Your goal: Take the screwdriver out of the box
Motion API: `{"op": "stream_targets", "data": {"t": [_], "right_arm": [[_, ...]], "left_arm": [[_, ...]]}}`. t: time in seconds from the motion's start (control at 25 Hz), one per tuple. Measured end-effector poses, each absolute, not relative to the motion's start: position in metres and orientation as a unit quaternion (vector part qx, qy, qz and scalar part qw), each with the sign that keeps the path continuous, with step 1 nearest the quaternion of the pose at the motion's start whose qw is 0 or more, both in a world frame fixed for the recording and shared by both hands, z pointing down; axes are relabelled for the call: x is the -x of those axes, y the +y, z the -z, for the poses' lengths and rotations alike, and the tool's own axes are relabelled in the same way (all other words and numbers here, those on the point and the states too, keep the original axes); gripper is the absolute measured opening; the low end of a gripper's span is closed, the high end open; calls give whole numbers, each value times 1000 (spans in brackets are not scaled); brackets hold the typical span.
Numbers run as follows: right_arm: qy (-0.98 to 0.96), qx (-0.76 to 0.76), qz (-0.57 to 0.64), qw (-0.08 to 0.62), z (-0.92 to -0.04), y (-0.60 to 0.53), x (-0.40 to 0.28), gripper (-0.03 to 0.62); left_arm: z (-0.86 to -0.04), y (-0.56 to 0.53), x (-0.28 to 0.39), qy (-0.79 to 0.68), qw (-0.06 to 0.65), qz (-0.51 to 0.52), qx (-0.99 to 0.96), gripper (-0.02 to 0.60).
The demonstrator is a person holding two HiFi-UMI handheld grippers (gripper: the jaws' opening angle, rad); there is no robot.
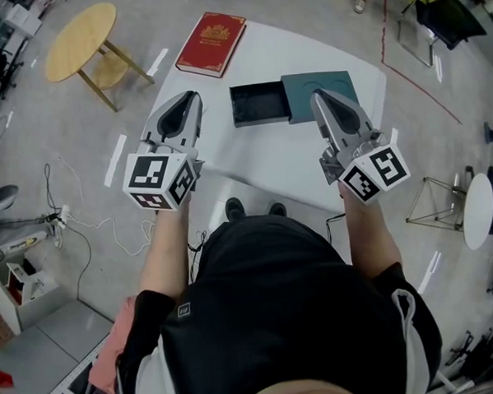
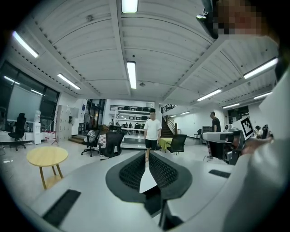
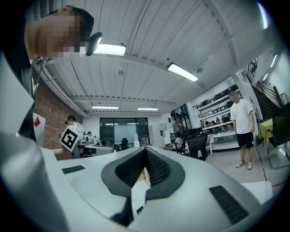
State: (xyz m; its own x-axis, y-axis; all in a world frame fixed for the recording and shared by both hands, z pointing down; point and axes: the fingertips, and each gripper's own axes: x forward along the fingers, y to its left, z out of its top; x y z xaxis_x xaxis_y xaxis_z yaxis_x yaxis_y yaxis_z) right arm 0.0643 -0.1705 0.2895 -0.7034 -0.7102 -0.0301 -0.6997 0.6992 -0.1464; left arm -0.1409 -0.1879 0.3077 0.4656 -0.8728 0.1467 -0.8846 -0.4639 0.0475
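Observation:
On the white table (image 1: 261,162) lies a shallow black box (image 1: 260,103), open, and its inside looks bare. Its dark teal lid (image 1: 331,82) lies flat against the box's right side. No screwdriver shows in any view. My left gripper (image 1: 193,94) hangs above the table's left part, left of the box, with its jaw tips together and nothing between them. My right gripper (image 1: 317,94) hovers over the lid's near edge, also shut and holding nothing. Both gripper views look level across the room, with the left gripper (image 2: 146,156) and the right gripper (image 3: 145,152) closed at the tips.
A red book (image 1: 212,42) lies at the table's far left corner. A round wooden table (image 1: 80,40) stands on the floor to the left, with cables below it. A person in a white shirt (image 2: 152,129) stands across the room among office chairs (image 2: 111,142).

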Motion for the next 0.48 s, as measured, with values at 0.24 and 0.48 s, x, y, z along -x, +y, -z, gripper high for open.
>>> {"op": "stream_targets", "data": {"t": [0.24, 0.48], "right_arm": [[915, 395, 69, 49, -294, -174, -64, 28], [916, 393, 68, 37, -300, -169, -62, 28]], "left_arm": [[-315, -190, 148, -514, 57, -62, -854, 37], [-318, -185, 155, -515, 62, -60, -853, 37]]}}
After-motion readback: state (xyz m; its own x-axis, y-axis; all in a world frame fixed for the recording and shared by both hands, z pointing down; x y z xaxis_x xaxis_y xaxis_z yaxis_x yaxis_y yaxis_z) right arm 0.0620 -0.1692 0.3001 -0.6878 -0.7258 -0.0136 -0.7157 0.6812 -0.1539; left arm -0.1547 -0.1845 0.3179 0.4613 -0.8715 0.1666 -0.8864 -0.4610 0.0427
